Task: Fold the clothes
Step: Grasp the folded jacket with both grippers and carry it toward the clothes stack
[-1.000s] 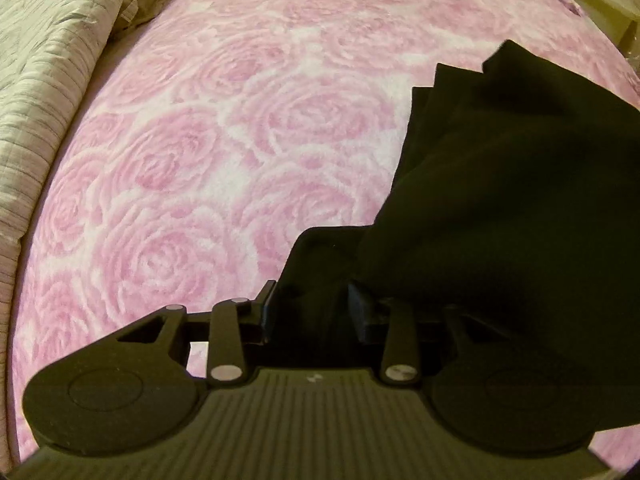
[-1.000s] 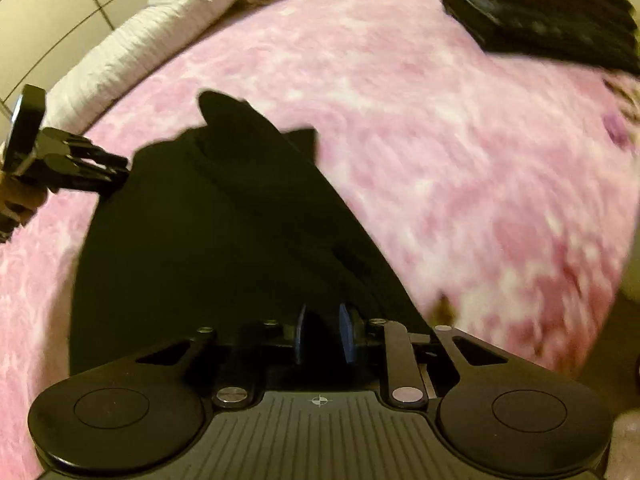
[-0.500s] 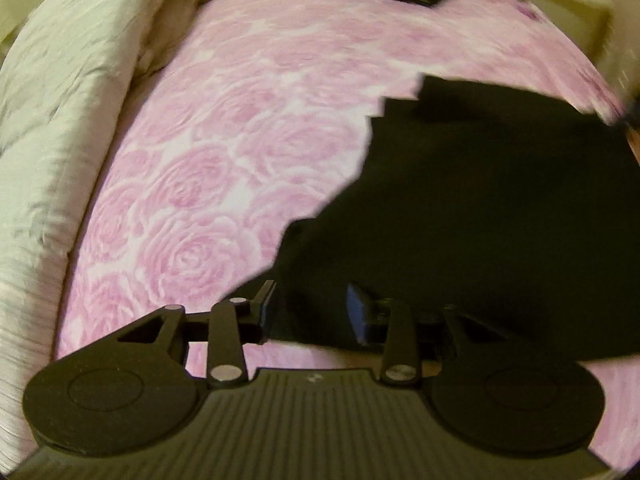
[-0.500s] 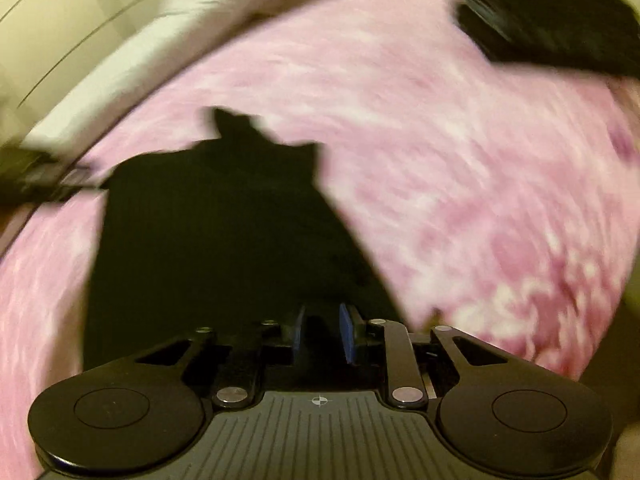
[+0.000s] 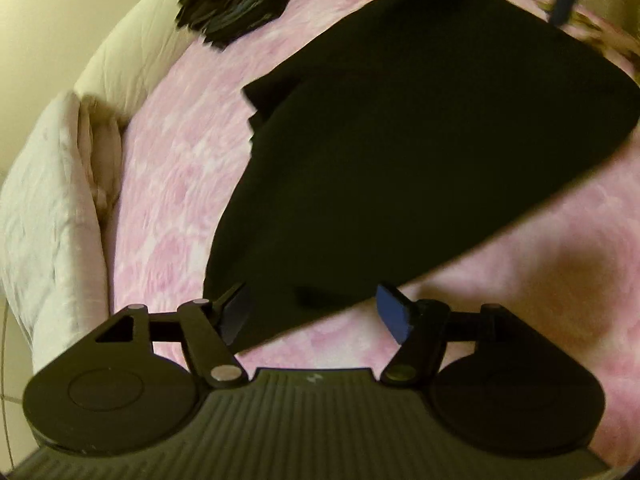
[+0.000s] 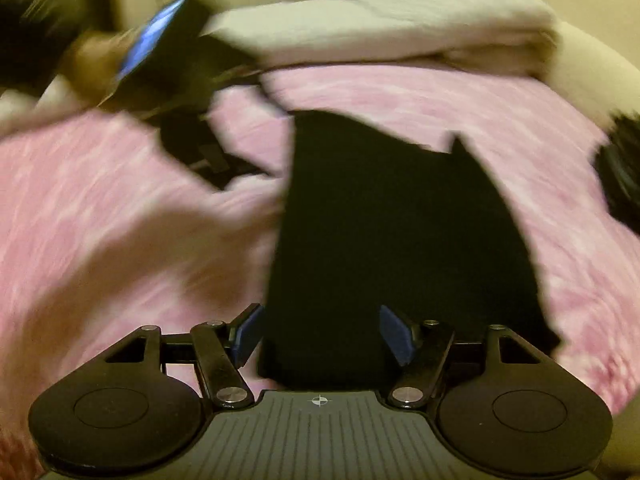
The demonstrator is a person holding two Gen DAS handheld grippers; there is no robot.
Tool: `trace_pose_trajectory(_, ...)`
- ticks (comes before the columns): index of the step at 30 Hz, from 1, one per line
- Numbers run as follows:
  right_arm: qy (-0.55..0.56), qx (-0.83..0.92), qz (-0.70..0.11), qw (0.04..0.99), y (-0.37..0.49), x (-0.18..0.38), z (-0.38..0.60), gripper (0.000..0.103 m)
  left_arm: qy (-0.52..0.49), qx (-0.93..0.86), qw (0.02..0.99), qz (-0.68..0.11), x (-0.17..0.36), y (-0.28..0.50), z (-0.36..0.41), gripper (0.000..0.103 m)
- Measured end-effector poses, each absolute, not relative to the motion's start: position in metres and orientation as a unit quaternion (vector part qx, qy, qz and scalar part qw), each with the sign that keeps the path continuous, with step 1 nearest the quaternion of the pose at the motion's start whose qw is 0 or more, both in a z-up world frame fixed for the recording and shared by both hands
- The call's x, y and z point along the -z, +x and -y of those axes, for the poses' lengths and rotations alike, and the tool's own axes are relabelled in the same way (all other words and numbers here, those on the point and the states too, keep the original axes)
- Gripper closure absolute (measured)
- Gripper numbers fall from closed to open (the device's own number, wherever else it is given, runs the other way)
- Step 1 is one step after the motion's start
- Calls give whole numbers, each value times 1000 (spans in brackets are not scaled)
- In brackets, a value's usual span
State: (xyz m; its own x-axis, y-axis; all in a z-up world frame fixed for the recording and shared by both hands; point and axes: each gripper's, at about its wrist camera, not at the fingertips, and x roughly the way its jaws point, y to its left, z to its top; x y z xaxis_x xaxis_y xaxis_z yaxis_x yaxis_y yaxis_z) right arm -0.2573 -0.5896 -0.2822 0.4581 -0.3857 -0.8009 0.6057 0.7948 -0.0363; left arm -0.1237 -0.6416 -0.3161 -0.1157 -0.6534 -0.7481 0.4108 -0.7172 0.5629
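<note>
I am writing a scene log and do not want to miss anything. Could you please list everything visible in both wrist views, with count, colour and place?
flat black fabric garment: one, black, spread on the blanket, directly ahead of both grippers
pink rose-patterned fleece blanket: one, pink and white, covering the bed
stack of folded black clothes: one, black, far end of the blanket
cream quilted bedding: bunched, cream, along the bed edge by the wall
left gripper: one, black with blue pads, jaws open, garment corner between them
right gripper: one, black with blue pads, jaws open, garment edge between them
</note>
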Motion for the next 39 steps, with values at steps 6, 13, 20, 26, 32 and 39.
trace_pose_trajectory(6,-42,325,-539,776,-199,349,560,36,561,741,322,181,339,-125,627,34)
trace_pose_trajectory(13,-104,356,-535,759,-213,375,576,63,578,702,289,300,382,-134,641,27)
trace_pose_trajectory(20,-60,346,-506,787,-272,313,588,77,580,706,246,322,381,-158,632,39)
trace_pose_trajectory(26,-79,356,-545,755,-334,299,571,73,570,723,236,312,380,-206,580,57)
trace_pose_trajectory(32,-124,394,-573,708,-317,345,552,57,575,722,266,278,383,-216,585,60)
trace_pose_trajectory(39,-200,413,-584,670,-292,399,563,44,569,711,270,313,387,-210,596,22)
